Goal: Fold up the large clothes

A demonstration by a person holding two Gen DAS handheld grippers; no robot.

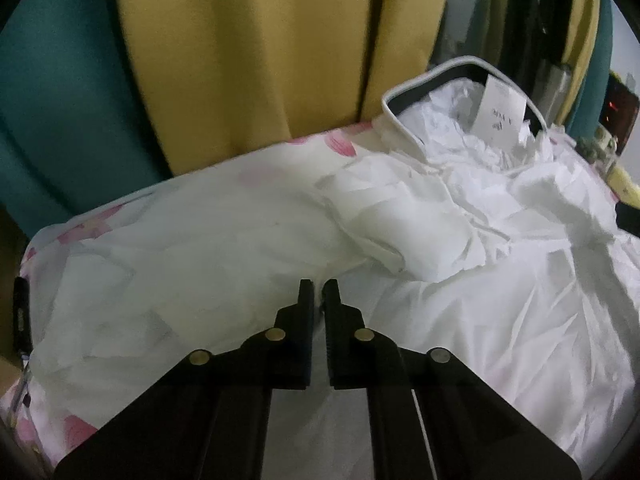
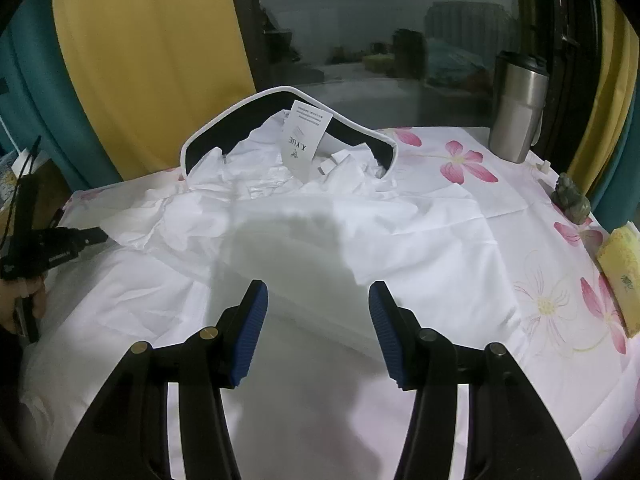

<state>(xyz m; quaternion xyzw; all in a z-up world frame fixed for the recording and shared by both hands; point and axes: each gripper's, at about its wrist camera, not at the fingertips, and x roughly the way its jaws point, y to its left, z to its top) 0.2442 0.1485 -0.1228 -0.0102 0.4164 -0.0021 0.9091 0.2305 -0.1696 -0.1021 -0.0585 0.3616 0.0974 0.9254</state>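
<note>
From the left wrist, the left gripper has its jaws drawn almost together just above the white garment, which lies rumpled across the flowered bedsheet; whether a fold of cloth is caught between them cannot be told. From the right wrist, the right gripper hangs over the same garment with jaws spread about halfway and nothing between the blue pads, the collar and paper tag lying at the far end near a steel tumbler.
</note>
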